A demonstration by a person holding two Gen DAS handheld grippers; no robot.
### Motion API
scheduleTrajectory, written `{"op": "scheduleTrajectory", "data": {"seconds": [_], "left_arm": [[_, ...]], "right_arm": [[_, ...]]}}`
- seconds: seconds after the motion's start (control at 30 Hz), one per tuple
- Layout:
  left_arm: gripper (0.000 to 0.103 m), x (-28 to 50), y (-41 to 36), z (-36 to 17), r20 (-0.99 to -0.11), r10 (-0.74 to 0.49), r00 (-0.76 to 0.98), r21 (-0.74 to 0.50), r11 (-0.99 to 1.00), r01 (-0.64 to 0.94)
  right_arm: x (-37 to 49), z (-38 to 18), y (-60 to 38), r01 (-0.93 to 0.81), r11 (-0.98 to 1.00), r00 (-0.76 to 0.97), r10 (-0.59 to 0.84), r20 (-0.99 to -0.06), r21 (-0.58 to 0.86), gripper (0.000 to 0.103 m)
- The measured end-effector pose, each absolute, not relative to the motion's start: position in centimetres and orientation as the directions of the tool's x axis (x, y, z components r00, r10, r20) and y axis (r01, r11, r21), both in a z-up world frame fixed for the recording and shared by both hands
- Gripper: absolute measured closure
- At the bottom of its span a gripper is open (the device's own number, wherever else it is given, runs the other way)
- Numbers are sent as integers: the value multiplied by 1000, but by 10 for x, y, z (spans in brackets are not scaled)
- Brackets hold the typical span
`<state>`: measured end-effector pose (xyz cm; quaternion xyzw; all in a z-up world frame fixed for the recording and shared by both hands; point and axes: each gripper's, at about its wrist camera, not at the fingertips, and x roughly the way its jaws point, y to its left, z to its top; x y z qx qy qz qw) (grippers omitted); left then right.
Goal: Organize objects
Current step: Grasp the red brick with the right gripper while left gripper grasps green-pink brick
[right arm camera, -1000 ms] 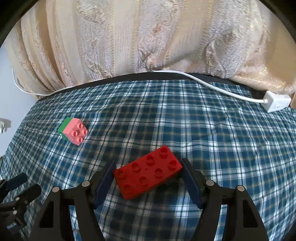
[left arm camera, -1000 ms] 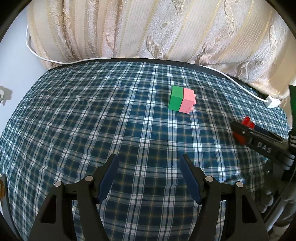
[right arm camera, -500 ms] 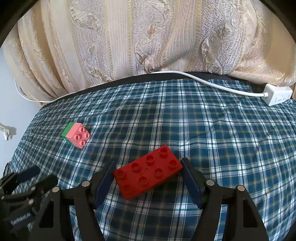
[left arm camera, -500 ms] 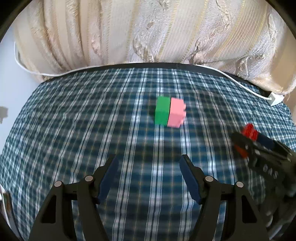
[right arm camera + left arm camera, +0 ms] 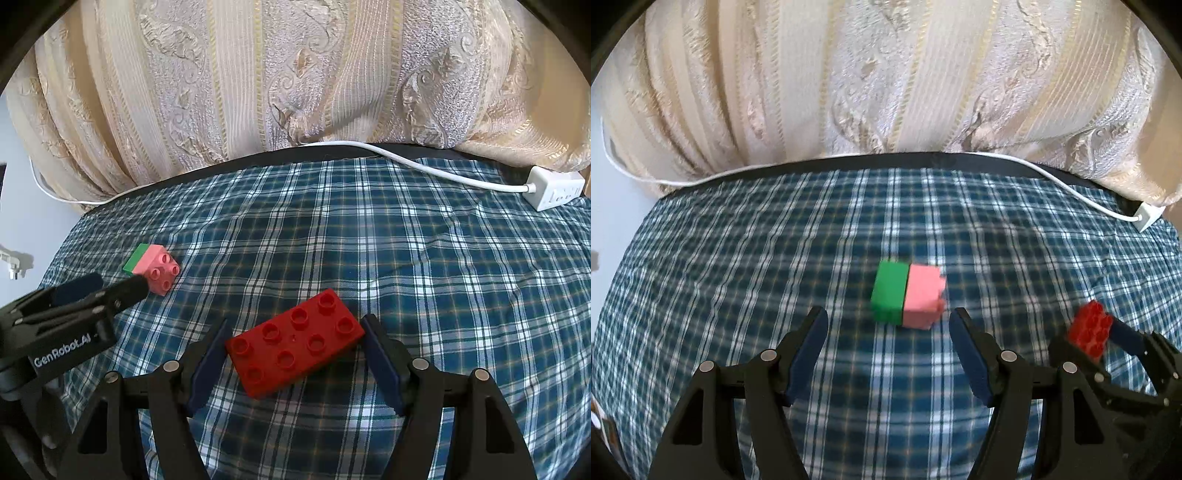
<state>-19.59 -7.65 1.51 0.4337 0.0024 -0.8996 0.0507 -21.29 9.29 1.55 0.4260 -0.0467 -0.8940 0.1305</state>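
We hold the red brick (image 5: 295, 341) clamped end to end in our right gripper (image 5: 295, 354), studs up, ready for stacking. Our left gripper (image 5: 888, 352) stands spread wide just before the green-and-pink block (image 5: 907, 298) lying sideways on the checked cloth (image 5: 738, 258), lined up to straddle it.

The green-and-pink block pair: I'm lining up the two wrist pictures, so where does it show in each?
Left wrist view: the green-and-pink block pair lies near the centre on the plaid cloth, just ahead of the open left tongs.
Right wrist view: the pair lies at the left, beside the left tongs' tip.
Shared landmark: the white power strip at the right edge.
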Motion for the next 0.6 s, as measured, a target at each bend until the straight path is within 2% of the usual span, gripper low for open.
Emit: {"op": "scheduleTrajectory", "data": {"seconds": [0.37, 0.6], "left_arm": [[37, -215, -72, 6, -784, -74, -617, 30, -996, 80], [50, -225, -71, -5, -796, -60, -602, 27, -998, 64]], "right_arm": [[-213, 16, 93, 192, -962, -603, -271, -750, 193, 28], [-213, 16, 93, 192, -962, -604, -270, -750, 193, 28]]}}
